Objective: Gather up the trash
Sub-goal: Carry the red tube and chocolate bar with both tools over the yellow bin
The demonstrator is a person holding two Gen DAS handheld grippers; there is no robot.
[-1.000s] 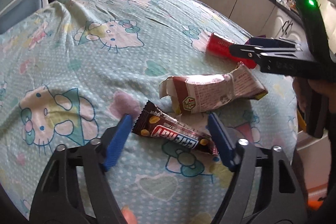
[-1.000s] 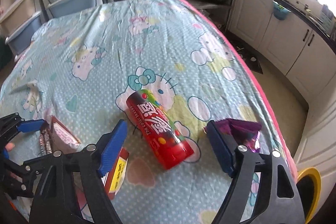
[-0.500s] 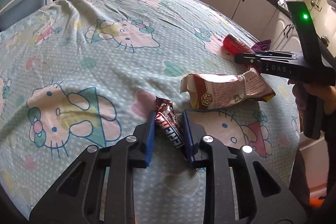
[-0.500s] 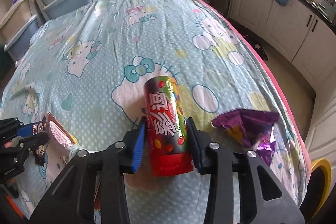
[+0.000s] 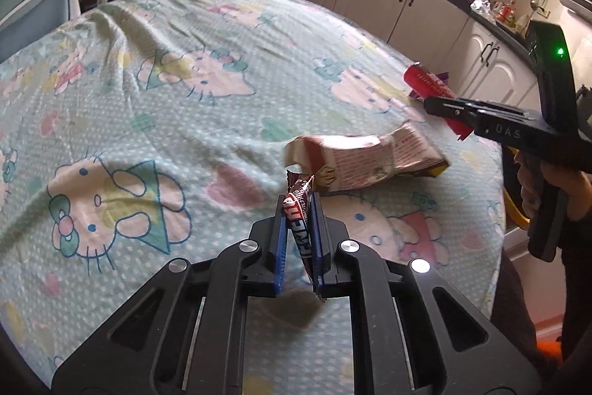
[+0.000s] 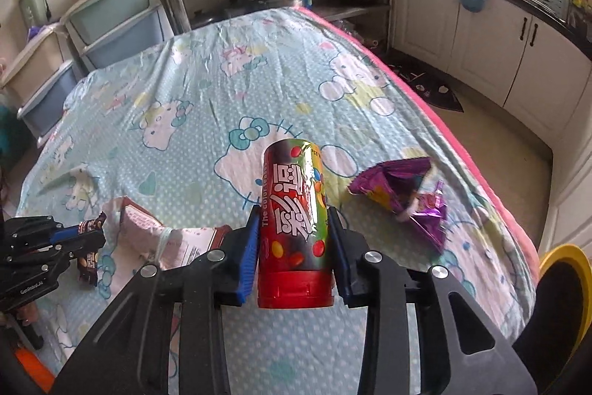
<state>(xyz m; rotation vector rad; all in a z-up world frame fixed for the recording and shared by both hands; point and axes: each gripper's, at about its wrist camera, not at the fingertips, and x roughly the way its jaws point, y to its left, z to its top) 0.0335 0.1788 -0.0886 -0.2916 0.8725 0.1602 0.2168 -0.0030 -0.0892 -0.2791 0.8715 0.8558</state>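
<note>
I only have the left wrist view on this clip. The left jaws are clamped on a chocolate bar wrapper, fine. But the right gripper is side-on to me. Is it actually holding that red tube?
Observer: Yes. In the right wrist view the right gripper has its jaws pressed on both sides of the red candy tube, cap end toward the camera.
Reviewer: Anything left near it that I can't make out?
Observer: A crumpled purple foil wrapper lies on the bedsheet to the right of the tube, untouched.
Reviewer: Is a bin visible anywhere?
Observer: Possibly: a yellow-rimmed round thing sits past the bed's right edge, cut off by the frame, so I can't confirm.
</note>
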